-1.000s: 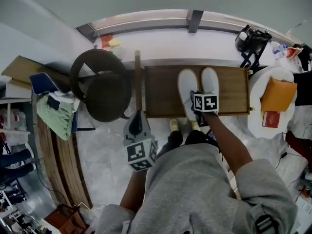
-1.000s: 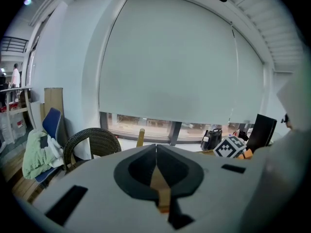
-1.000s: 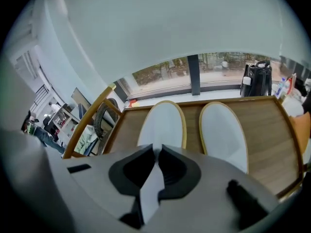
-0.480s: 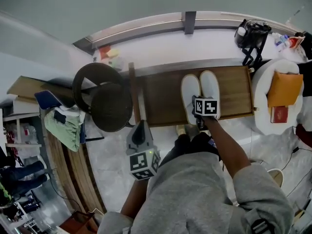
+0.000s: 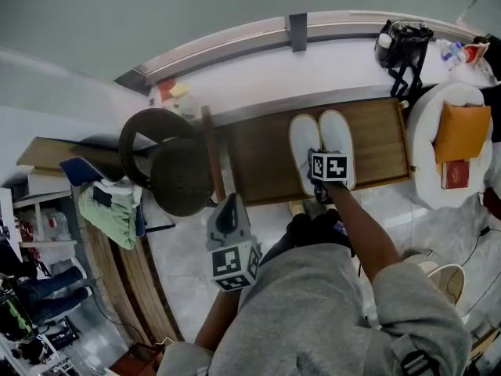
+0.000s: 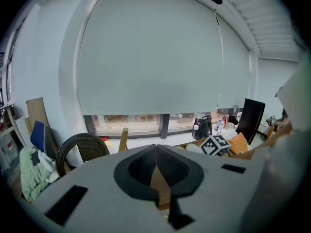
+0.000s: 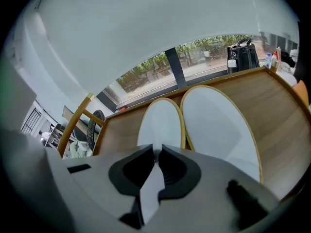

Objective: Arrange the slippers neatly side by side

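No text, label, brand or number can be read anywhere.

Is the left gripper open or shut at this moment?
Shut. The left gripper has its jaws touching at the tips, with nothing between them.

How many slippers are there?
2. The left slipper and the right slipper lie side by side, toes pointing the same way, on the wooden table. None seem hidden.

My right gripper (image 7: 156,152) hides the heel ends of both slippers (image 7: 209,125) in its own view; its marker cube (image 5: 329,165) covers them in the head view. Pad contact with a slipper cannot be determined.
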